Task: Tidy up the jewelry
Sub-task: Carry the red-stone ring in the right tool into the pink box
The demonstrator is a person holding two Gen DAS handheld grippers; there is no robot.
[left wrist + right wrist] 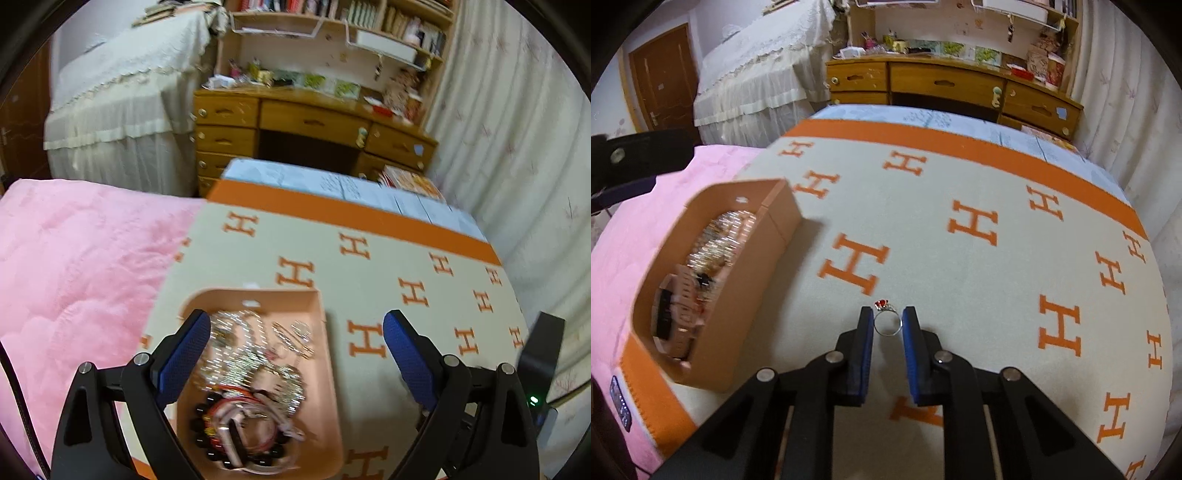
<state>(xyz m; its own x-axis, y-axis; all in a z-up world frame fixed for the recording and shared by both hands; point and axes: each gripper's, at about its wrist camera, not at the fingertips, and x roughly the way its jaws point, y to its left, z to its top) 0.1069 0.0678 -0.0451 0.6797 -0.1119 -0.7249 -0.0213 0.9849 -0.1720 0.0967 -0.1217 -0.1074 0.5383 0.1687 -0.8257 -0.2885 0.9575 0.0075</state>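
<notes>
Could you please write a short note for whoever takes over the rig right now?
Right gripper: closed on a silver ring with a red stone, just above the H-patterned blanket.
Left gripper: open and empty, over the peach box.
The box sits near the blanket's edge by the pink quilt; it holds a heap of chains, bracelets and beads.
Done: ring gripped.
Left: probably place the ring, then sort the heap.
</notes>
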